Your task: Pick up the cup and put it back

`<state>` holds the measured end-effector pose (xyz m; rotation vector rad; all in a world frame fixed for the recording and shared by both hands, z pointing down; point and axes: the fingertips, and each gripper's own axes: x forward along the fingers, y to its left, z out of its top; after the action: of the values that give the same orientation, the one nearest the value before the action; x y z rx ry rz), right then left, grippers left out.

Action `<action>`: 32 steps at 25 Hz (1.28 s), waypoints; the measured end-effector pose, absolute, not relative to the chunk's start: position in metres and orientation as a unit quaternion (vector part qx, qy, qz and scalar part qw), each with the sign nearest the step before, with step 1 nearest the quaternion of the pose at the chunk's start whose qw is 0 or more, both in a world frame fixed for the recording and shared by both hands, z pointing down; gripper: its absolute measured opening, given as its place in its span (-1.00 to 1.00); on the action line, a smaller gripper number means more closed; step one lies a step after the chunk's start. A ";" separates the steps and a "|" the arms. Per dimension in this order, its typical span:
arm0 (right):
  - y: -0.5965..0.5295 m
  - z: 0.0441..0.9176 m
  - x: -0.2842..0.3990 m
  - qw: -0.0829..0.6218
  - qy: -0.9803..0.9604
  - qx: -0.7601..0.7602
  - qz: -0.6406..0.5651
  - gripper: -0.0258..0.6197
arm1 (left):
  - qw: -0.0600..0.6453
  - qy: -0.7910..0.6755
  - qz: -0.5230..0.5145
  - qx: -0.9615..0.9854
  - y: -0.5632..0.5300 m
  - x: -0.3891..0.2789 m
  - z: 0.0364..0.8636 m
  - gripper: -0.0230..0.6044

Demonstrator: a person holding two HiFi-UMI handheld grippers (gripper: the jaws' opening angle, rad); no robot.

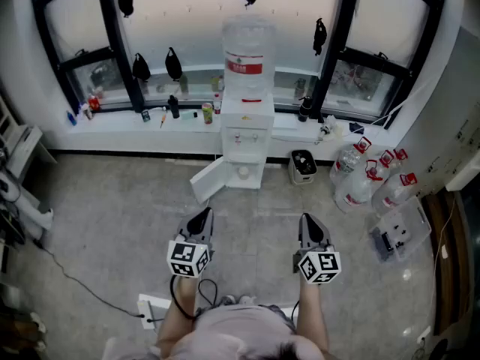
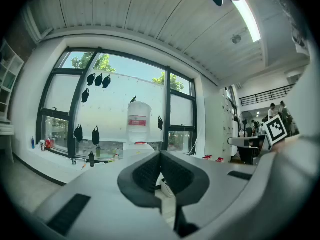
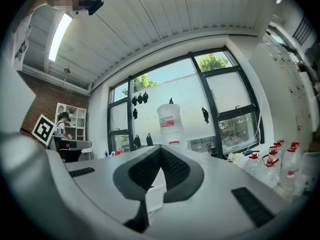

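A white water dispenser (image 1: pixel 244 137) with a large clear bottle (image 1: pixel 246 47) on top stands against the window wall. Its lower cabinet door (image 1: pixel 208 180) hangs open to the left. A small pale object (image 1: pixel 243 172) sits in the open compartment; I cannot tell whether it is the cup. My left gripper (image 1: pixel 202 217) and right gripper (image 1: pixel 308 221) are held level side by side, well short of the dispenser and pointing at it. Both are shut with nothing between the jaws. The bottle (image 2: pixel 138 119) shows above my left gripper (image 2: pixel 160 154), and the bottle (image 3: pixel 170 118) above my right gripper (image 3: pixel 161 148).
Several water jugs with red caps (image 1: pixel 367 178) stand on the floor right of the dispenser, next to a small bin (image 1: pixel 302 166). Small bottles line the windowsill (image 1: pixel 172 107). A cable (image 1: pixel 75 280) runs across the floor at left. A person sits at a desk (image 3: pixel 62 129) far off.
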<state>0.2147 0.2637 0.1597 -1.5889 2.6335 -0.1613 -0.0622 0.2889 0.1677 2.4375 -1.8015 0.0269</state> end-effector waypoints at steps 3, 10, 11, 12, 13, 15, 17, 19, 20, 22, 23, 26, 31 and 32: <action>0.261 0.161 0.217 0.031 0.856 -0.514 -0.053 -0.87 | 0.056 -0.593 0.010 0.804 0.287 -0.059 0.170 -0.85; 0.261 0.162 0.214 0.029 0.857 -0.512 -0.056 -0.87 | 0.059 -0.591 0.012 0.804 0.285 -0.059 0.171 -0.85; 0.261 0.161 0.214 0.029 0.857 -0.512 -0.057 -0.87 | 0.060 -0.591 0.012 0.804 0.285 -0.058 0.171 -0.85; 0.261 0.161 0.214 0.029 0.857 -0.512 -0.057 -0.87 | 0.060 -0.591 0.012 0.805 0.285 -0.057 0.171 -0.85; 0.262 0.161 0.214 0.030 0.857 -0.512 -0.057 -0.87 | 0.060 -0.590 0.012 0.805 0.286 -0.057 0.171 -0.85; 0.264 0.161 0.213 0.033 0.857 -0.511 -0.058 -0.87 | 0.061 -0.590 0.013 0.805 0.287 -0.056 0.173 -0.85; 0.266 0.162 0.213 0.036 0.857 -0.510 -0.058 -0.87 | 0.061 -0.590 0.012 0.805 0.288 -0.057 0.174 -0.85; 0.268 0.163 0.212 0.037 0.858 -0.509 -0.060 -0.87 | 0.062 -0.591 0.012 0.804 0.291 -0.057 0.176 -0.85; 0.269 0.164 0.212 0.038 0.858 -0.508 -0.062 -0.87 | 0.062 -0.591 0.012 0.804 0.292 -0.057 0.176 -0.85; 0.271 0.164 0.212 0.044 0.859 -0.506 -0.067 -0.87 | 0.063 -0.591 0.013 0.804 0.293 -0.057 0.176 -0.85; 0.272 0.165 0.211 0.045 0.859 -0.505 -0.068 -0.87 | 0.064 -0.590 0.014 0.804 0.294 -0.057 0.177 -0.85; 0.274 0.165 0.209 0.043 0.860 -0.503 -0.071 -0.87 | 0.066 -0.591 0.015 0.804 0.296 -0.058 0.177 -0.85; 0.277 0.164 0.208 0.045 0.863 -0.497 -0.071 -0.86 | 0.069 -0.591 0.018 0.804 0.298 -0.057 0.178 -0.85; 0.278 0.163 0.208 0.048 0.863 -0.497 -0.072 -0.78 | 0.069 -0.591 0.018 0.803 0.299 -0.057 0.179 -0.85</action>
<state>0.2082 0.2779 0.1631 -1.5155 2.6333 -0.2205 -0.0569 0.2988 0.1788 2.4178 -1.7798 0.0541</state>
